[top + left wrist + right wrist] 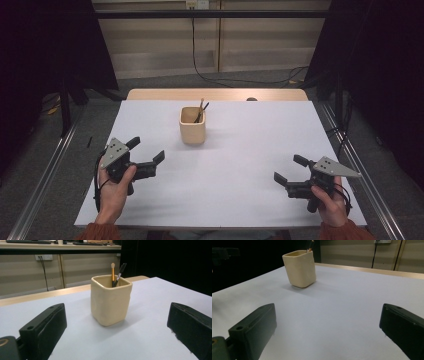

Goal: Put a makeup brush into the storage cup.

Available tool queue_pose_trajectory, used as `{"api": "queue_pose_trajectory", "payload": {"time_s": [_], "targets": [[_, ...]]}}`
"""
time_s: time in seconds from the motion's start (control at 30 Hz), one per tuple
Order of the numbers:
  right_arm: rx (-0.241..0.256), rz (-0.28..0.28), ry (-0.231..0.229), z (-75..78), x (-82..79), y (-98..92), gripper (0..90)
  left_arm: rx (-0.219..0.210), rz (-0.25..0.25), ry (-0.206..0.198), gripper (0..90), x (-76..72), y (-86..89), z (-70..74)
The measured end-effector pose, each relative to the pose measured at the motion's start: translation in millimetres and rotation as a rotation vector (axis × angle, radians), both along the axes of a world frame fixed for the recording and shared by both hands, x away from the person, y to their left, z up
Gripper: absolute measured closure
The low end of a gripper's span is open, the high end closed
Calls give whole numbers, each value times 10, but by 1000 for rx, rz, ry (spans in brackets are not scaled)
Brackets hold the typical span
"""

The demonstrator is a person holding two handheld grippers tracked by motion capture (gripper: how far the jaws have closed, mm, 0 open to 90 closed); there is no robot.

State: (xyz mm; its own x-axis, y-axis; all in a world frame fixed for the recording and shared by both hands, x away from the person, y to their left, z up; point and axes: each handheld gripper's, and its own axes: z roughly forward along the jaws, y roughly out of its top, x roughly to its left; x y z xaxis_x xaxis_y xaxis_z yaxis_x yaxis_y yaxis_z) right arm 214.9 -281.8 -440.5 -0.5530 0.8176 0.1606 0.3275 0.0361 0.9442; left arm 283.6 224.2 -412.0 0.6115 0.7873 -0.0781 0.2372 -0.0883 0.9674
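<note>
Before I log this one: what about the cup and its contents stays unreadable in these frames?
- Lower ends of the gold-handled brush and black pen: hidden by the cup wall, left gripper view.
- Their tips: cut off by the top edge, right gripper view.
- Any further contents of the cup: too small and dark inside, high view.

High view looks down the table; both gripper views, low and near, share the cup (111, 300)
</note>
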Motion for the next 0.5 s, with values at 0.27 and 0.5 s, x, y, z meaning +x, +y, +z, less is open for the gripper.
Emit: {"api": "queue_pose_trajectory", "payload": {"time_s": [0.27,0.5], "targets": [[-2,2,-1,2,1,2,4,-14,13,13,18,-172,31,-15],[-3,3,-4,8,-13,-3,4,-19,38,-17,13,-341,135,-28]]}}
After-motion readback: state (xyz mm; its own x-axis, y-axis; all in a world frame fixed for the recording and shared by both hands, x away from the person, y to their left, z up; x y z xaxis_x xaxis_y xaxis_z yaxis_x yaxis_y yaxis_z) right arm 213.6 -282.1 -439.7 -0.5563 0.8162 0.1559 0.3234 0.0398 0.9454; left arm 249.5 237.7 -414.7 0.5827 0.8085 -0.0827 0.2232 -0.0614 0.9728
